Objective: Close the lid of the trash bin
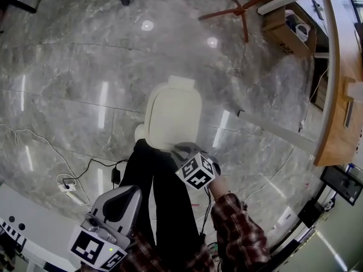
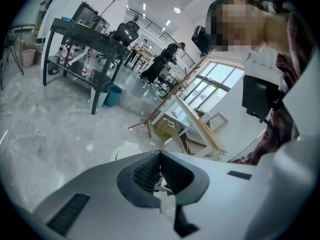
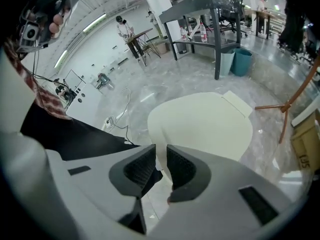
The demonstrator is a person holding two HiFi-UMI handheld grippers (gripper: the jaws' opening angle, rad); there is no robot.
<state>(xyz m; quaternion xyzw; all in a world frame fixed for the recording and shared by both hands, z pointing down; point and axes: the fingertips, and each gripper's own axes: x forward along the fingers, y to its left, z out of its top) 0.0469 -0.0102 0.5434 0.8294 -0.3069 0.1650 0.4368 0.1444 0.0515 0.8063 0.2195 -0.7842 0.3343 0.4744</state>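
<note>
The cream trash bin (image 1: 173, 115) stands on the marble floor, and its lid (image 3: 210, 124) lies flat on top. My right gripper (image 1: 182, 150) points steeply down at the lid's near edge. Its jaws stand a narrow gap apart, and through that gap I see the lid's rim and the floor, with nothing clamped between the pads (image 3: 142, 166). Whether the tips touch the lid I cannot tell. My left gripper (image 1: 120, 204) hangs low at the left, well short of the bin. In the left gripper view its pads (image 2: 150, 171) meet at the tips with nothing held.
My dark trousers (image 1: 164, 191) are directly behind the bin. A power strip and cable (image 1: 68, 185) lie on the floor at the left. A wooden counter (image 1: 334, 95), a cardboard box (image 1: 283, 30) and a wooden stand (image 1: 244, 10) are at the right and far right.
</note>
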